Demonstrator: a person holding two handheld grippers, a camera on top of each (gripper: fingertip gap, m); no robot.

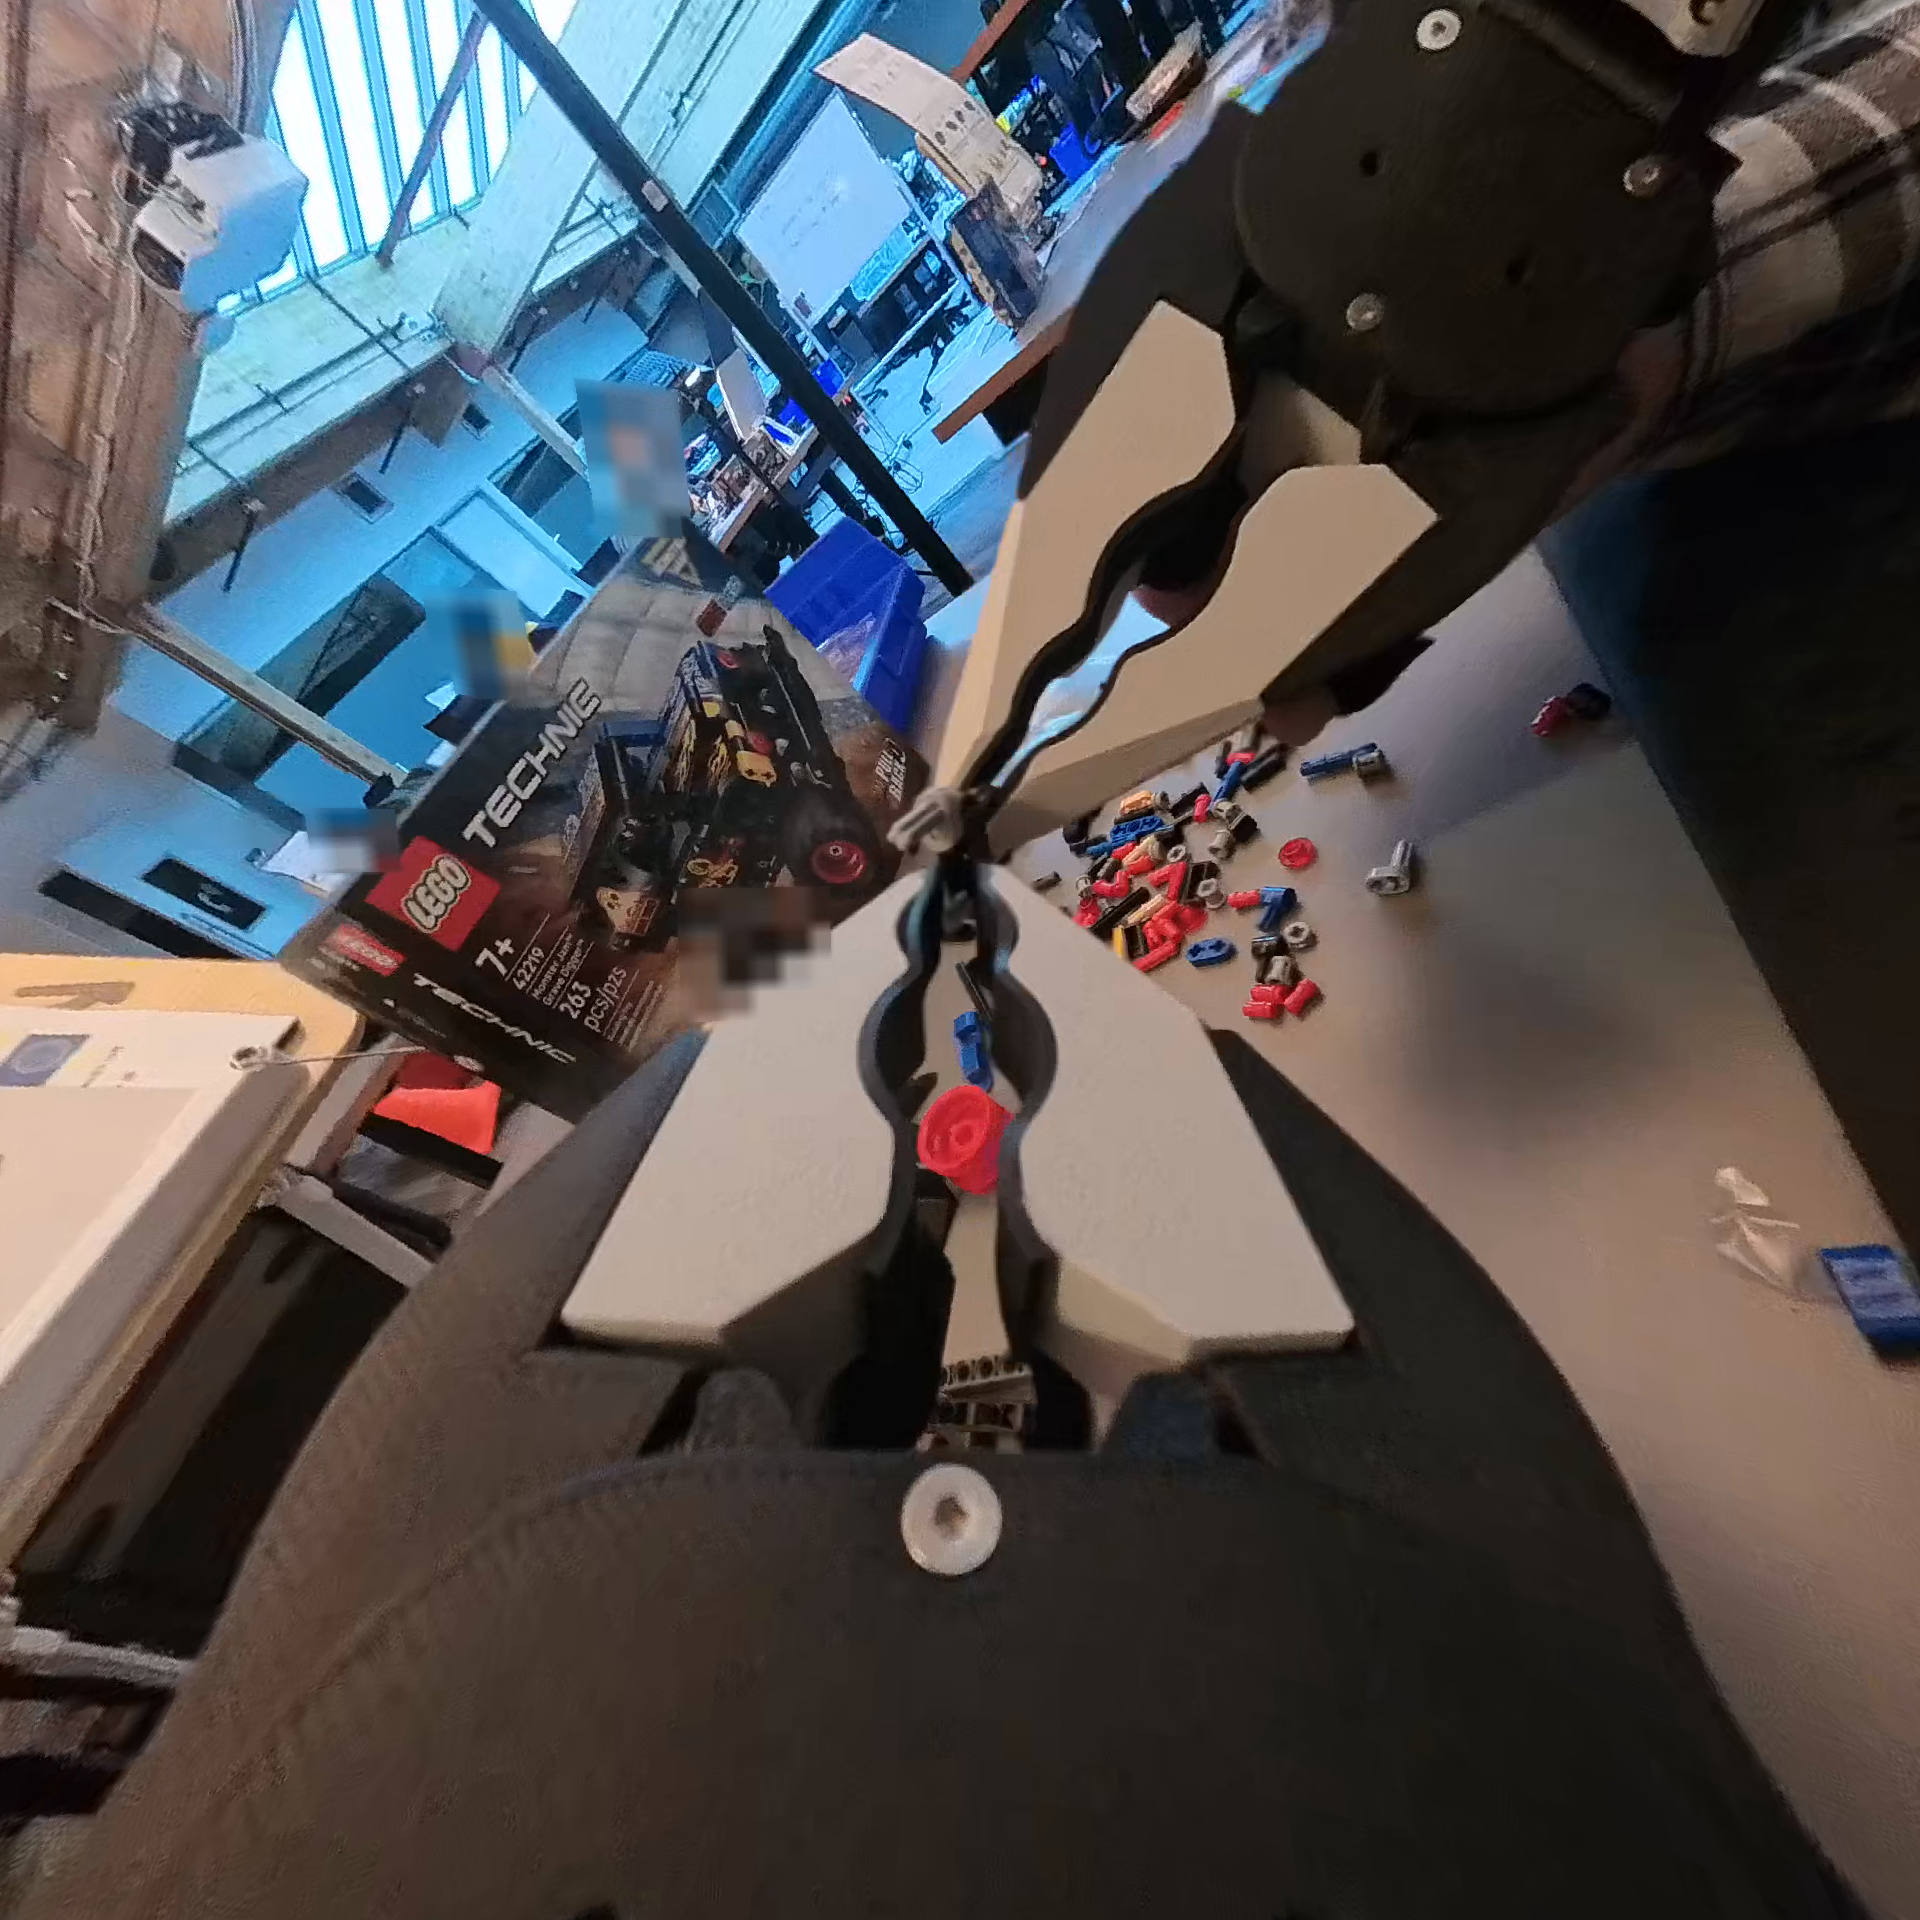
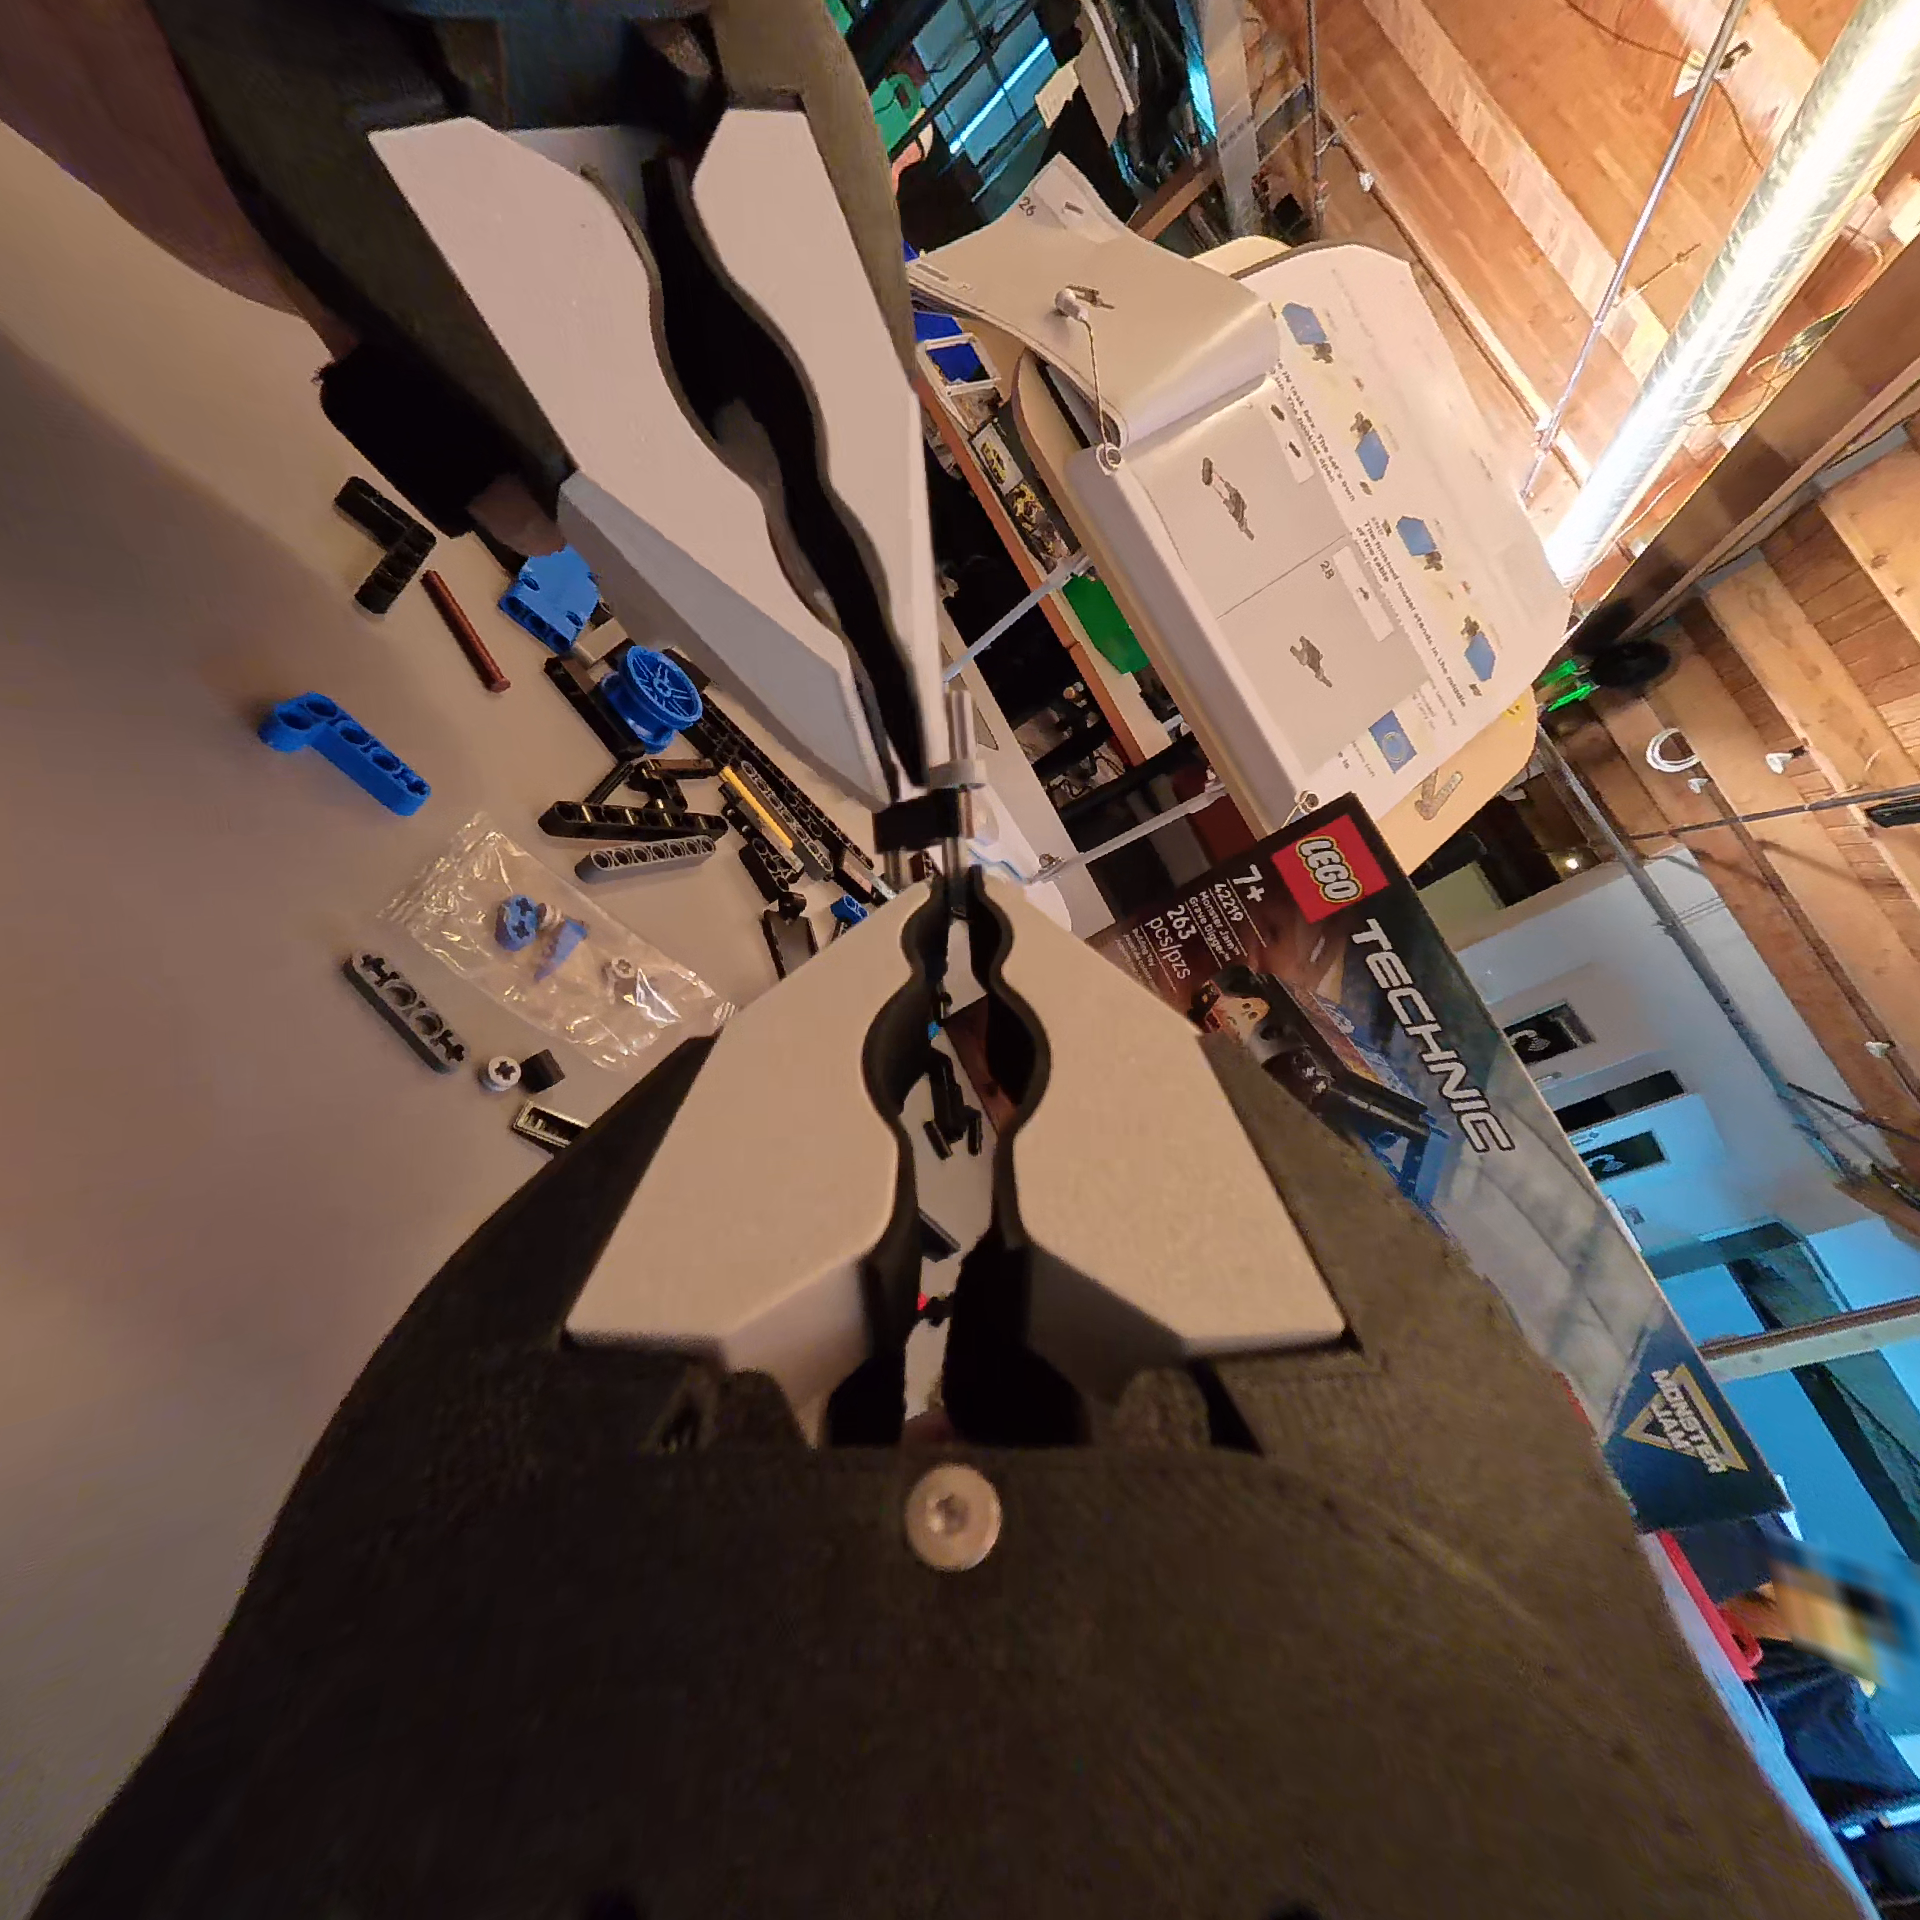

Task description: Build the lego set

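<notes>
My left gripper [image 1: 943, 885] is shut on a small black Lego piece [image 2: 902, 826]. My right gripper [image 2: 951, 883] is shut on a light grey pin piece [image 2: 961, 764], which also shows in the left wrist view [image 1: 928, 818]. The two grippers meet tip to tip above the table, and the black and grey pieces touch each other. The right gripper [image 1: 977, 800] comes in from the upper right in the left wrist view. The left gripper [image 2: 902, 784] comes in from above in the right wrist view.
A pile of small red, blue and black parts [image 1: 1174, 883] lies on the grey table [image 1: 1507, 1039]. A red hub [image 1: 961, 1138] lies below my fingers. A blue wheel rim [image 2: 660, 691], black beams [image 2: 634, 821], a blue L-beam [image 2: 343, 753] and a plastic bag [image 2: 551, 945] lie nearby. The set's box [image 2: 1351, 987] and instruction booklet [image 2: 1299, 540] stand behind. Left and right tips are no more than a few centimetres apart. Left tips and right tips are each some 12 cm from the red hub [image 1: 961, 1138].
</notes>
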